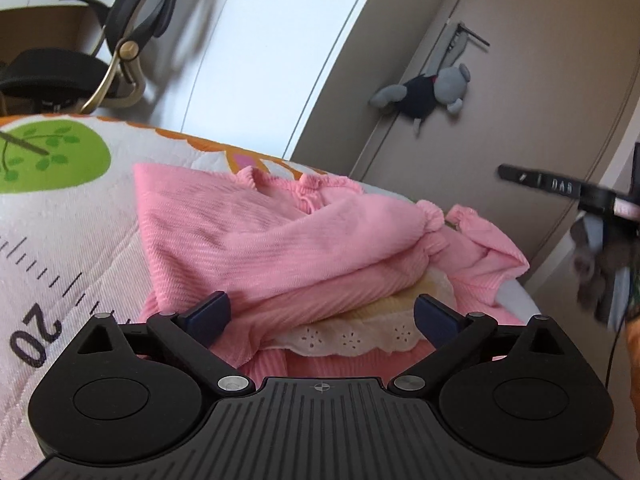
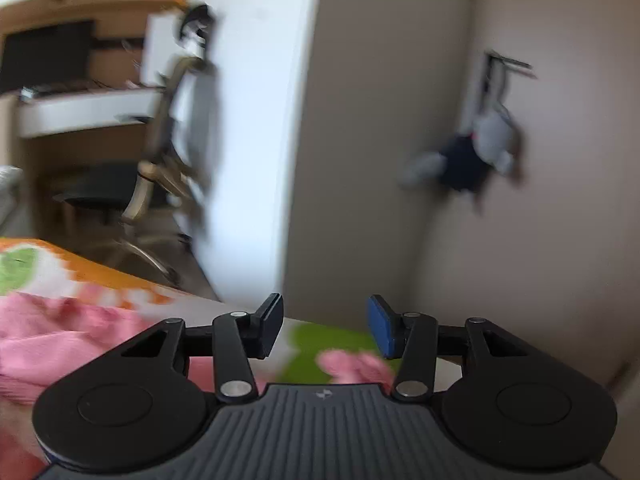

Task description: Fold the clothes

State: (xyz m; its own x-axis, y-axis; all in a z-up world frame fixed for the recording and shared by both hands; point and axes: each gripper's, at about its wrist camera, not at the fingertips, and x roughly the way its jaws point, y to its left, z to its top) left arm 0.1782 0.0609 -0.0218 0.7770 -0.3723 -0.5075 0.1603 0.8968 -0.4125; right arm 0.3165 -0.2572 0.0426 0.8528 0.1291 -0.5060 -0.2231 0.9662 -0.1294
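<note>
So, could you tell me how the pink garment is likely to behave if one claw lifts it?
The pink garment will probably sag and unfold, since it lies in soft, loose folds. Its ribbed knit likely grips well. The lace trim may snag.

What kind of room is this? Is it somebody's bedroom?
Probably a bedroom or child's room at home. A pink sweater lies on a padded printed mat, a stuffed bunny hangs on the door, and a desk chair stands nearby.
</note>
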